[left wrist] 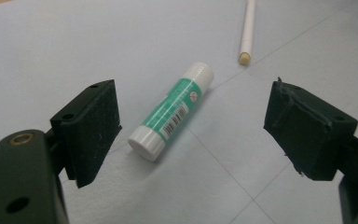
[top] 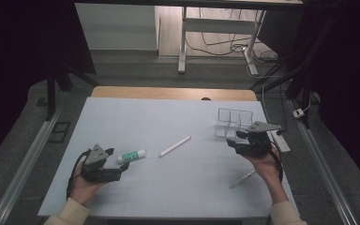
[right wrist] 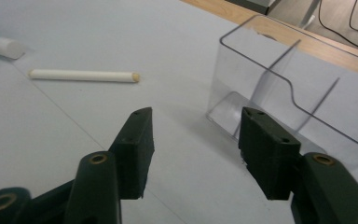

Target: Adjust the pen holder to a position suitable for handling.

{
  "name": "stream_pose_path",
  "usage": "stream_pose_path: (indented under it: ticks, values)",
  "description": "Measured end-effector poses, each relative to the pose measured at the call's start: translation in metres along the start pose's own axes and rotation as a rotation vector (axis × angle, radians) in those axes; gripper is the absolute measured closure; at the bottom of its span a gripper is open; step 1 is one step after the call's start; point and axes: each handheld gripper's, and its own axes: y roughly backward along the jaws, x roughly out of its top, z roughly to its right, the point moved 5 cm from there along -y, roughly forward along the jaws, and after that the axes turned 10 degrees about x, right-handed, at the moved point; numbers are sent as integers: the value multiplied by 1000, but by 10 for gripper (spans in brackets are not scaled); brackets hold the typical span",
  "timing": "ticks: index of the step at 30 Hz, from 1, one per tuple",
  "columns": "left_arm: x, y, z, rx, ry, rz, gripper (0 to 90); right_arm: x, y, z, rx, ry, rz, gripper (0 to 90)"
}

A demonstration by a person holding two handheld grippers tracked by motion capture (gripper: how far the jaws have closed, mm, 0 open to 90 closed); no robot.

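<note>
The left gripper (left wrist: 191, 130) is spread wide around the glue stick (left wrist: 172, 112) near the table's (top: 178, 187) left edge — lined up for a grab. The right gripper (right wrist: 196, 144) — parted, empty — faces the clear organizer (right wrist: 279, 79) toward the right edge.

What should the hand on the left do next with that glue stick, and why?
Probably ease the left gripper forward and close it on the glue stick. Its jaws stand wide open, the stick lies flat on the table just ahead, partly between them, and neither pad touches it.
</note>
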Motion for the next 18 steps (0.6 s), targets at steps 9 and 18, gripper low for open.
stream_pose_path:
  ticks: [9,18]
  values:
    - [-1,0,0,-1,-5,-4,186,-4,1,19,-59,-54,-18,691]
    - [-2,-1,0,2,-3,-9,186,-3,13,38,-129,-73,-2,892]
